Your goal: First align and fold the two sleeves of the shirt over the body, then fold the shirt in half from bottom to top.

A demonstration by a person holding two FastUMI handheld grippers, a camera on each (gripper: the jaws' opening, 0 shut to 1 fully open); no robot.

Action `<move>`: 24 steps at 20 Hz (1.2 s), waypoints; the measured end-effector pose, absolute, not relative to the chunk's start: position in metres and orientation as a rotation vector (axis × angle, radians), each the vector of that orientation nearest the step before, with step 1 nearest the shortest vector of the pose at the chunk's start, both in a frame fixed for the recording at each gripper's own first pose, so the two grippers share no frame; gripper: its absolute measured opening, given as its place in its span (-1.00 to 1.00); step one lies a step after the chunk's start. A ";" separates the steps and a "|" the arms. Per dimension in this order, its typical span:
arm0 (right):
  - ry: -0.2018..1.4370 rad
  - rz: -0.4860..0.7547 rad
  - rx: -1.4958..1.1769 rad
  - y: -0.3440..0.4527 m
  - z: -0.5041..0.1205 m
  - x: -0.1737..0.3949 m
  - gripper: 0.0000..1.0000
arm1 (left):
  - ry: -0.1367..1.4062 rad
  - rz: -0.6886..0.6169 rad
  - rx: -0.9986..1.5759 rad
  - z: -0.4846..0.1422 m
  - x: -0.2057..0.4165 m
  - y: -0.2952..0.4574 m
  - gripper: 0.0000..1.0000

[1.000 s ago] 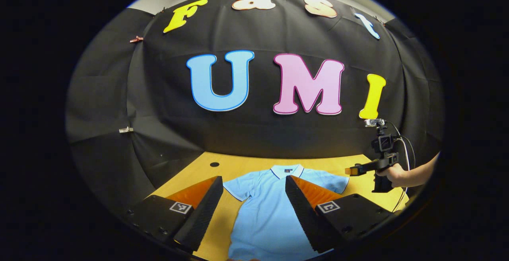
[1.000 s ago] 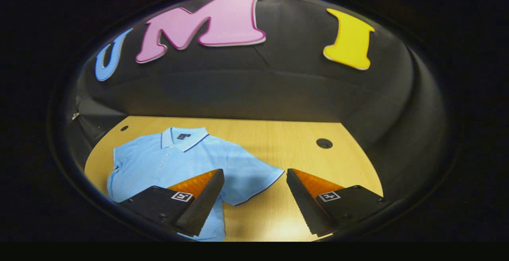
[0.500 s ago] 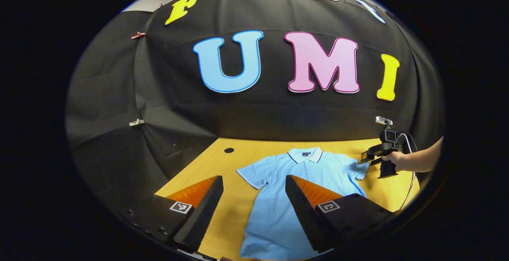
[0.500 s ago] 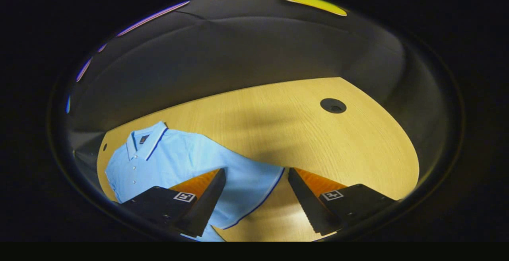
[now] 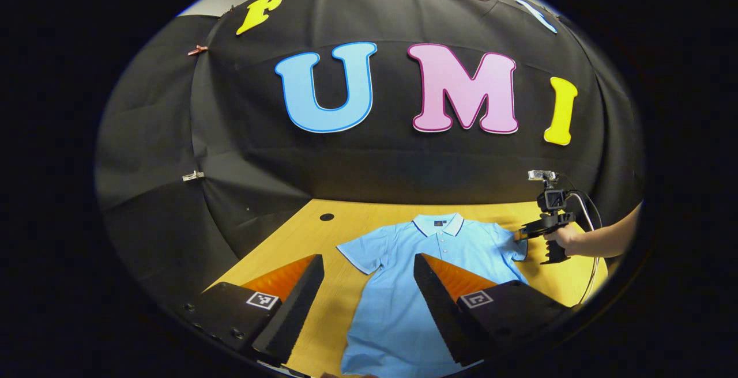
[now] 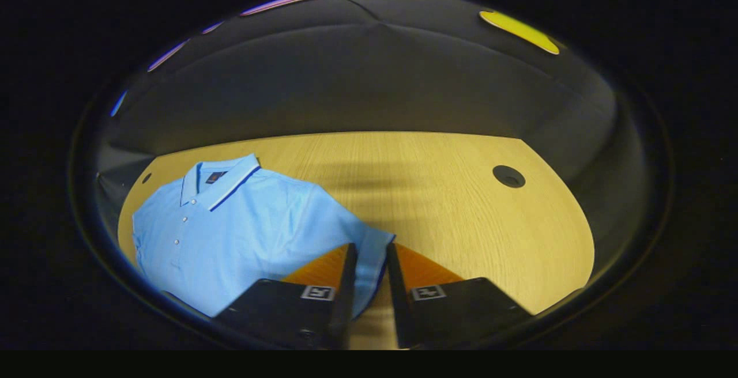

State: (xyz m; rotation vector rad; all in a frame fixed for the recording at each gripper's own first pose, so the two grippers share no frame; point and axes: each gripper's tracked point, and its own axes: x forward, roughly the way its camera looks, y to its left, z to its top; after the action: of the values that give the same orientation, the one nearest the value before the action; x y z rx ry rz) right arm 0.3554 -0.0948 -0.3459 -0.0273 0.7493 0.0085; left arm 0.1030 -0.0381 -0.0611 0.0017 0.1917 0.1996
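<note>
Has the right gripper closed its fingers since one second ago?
Yes. The right gripper has narrowed its jaws from wide open to pinching the shirt's sleeve edge, nearer the table.

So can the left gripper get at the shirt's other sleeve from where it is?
Probably yes. The left gripper hangs open over the polo shirt, and the free sleeve lies flat on bare table, nothing between.

The shirt's (image 5: pixel 403 291) hem is cut off by the lower edge of the left gripper view, and the left tongs (image 5: pixel 369 265) cover part of its body. Its right sleeve (image 6: pixel 369 251) lies between the right tongs' (image 6: pixel 369 254) fingers; pressing contact cannot be confirmed.
</note>
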 end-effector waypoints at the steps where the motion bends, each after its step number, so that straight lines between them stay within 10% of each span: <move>1: 0.743 0.000 -0.049 -0.095 -0.346 0.354 -0.70 | 0.194 0.205 0.000 -0.062 0.102 -0.036 0.96; 2: 0.738 0.000 -0.064 -0.094 -0.345 0.355 -0.96 | 0.197 0.210 -0.007 -0.066 0.101 -0.033 0.96; 20: 0.563 0.196 -0.109 0.072 -0.282 0.374 -1.00 | 0.239 0.290 -0.122 -0.112 0.104 0.021 0.96; 24: 0.551 0.280 -0.137 0.108 -0.297 0.348 0.25 | 0.197 0.274 -0.219 -0.107 0.157 0.035 0.97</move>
State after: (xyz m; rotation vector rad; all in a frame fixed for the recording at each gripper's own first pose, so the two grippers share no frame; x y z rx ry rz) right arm 0.3483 0.1077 -0.2972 -0.1373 0.5514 0.2796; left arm 0.1568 0.0353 -0.1073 -0.2191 0.1968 0.2742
